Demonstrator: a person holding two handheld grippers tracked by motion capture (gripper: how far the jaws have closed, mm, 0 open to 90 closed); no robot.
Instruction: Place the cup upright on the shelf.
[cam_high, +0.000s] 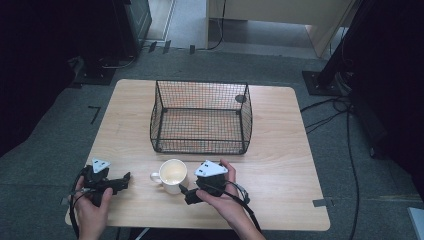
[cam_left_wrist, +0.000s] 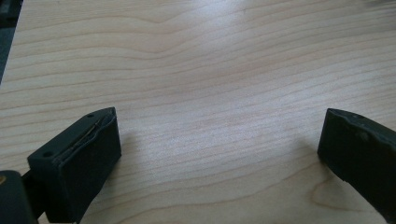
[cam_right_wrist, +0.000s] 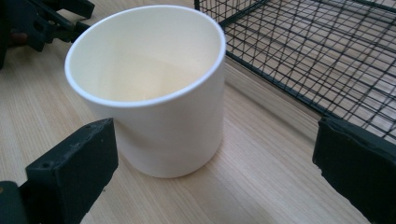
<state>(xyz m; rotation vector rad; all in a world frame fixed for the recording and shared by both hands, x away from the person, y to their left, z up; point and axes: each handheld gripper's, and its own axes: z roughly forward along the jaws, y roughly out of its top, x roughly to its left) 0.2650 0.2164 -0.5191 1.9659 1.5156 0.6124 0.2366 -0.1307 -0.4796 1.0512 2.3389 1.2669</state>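
Mug (cam_right_wrist: 149, 88), upright on the table (cam_high: 280, 150) just before the basket (cam_high: 200, 117), looks rigid, smooth, probably ceramic and breakable, so close your right gripper (cam_right_wrist: 215, 163), now wide open, across its wall; the left gripper (cam_left_wrist: 219, 154) idles open.

A lab or test room: grey carpet floor (cam_high: 45, 130), loose cables (cam_high: 330, 107), black equipment stands (cam_high: 320, 80) around 1 wooden bench (cam_high: 280, 150).
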